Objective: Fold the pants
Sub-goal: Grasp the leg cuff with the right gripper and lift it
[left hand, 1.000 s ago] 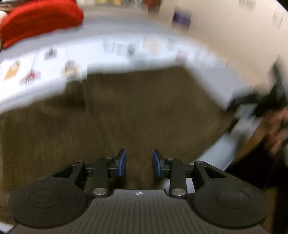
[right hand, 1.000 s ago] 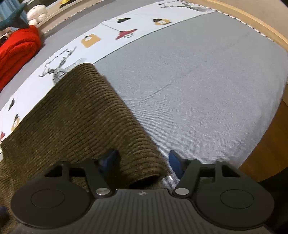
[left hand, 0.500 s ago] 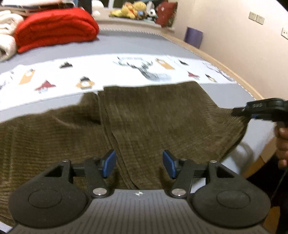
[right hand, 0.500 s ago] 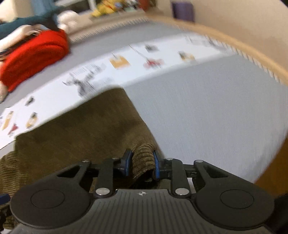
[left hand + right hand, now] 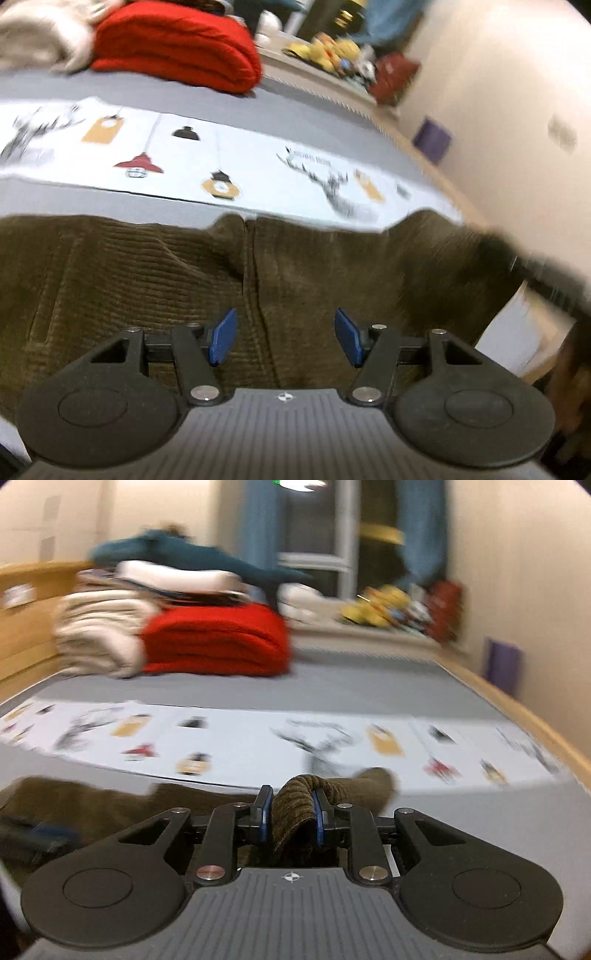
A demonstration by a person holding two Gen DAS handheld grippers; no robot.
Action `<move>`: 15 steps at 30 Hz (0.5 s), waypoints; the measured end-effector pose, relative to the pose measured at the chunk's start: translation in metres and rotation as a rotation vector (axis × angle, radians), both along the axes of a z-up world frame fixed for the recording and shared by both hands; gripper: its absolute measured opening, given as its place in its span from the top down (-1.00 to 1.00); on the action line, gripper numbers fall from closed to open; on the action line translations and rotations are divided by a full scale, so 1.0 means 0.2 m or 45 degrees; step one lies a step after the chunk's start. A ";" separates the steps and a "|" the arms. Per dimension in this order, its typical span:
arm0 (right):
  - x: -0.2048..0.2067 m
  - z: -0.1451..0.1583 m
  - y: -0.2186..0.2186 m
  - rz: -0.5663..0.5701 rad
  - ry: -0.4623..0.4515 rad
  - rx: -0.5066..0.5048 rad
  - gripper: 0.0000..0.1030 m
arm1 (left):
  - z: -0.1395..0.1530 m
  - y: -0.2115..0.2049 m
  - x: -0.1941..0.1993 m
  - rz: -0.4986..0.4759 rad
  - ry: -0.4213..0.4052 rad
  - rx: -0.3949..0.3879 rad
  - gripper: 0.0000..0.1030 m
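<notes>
Open grey bed past the pants; red blanket and towel stack blocking far left; wall bounding right.

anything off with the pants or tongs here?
Nothing damaged. The pants lie rumpled, not flat, with a pucker at the centre seam. The right tongs pinch a bunched fold of them; the left tongs are open above the cloth, gripping nothing.

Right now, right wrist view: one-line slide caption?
Right hand-held gripper shut on brown corduroy pants, lifted above the grey bed.
</notes>
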State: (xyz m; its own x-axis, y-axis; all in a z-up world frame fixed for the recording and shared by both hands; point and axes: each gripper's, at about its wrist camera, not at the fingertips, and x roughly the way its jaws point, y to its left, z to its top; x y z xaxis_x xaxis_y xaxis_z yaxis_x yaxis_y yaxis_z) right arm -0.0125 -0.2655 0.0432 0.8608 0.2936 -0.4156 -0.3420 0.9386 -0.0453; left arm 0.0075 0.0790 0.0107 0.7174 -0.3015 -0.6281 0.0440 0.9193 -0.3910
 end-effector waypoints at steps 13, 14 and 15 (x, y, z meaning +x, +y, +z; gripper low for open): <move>-0.23 0.05 0.51 0.496 -0.131 -0.177 0.59 | 0.37 0.33 -0.01 0.020 0.078 -0.289 -0.86; -0.25 0.04 0.53 0.530 -0.137 -0.187 0.59 | 0.35 0.33 0.01 -0.009 0.092 -0.304 -0.86; -0.27 0.03 0.56 0.564 -0.141 -0.200 0.60 | 0.33 0.32 0.03 -0.036 0.106 -0.309 -0.87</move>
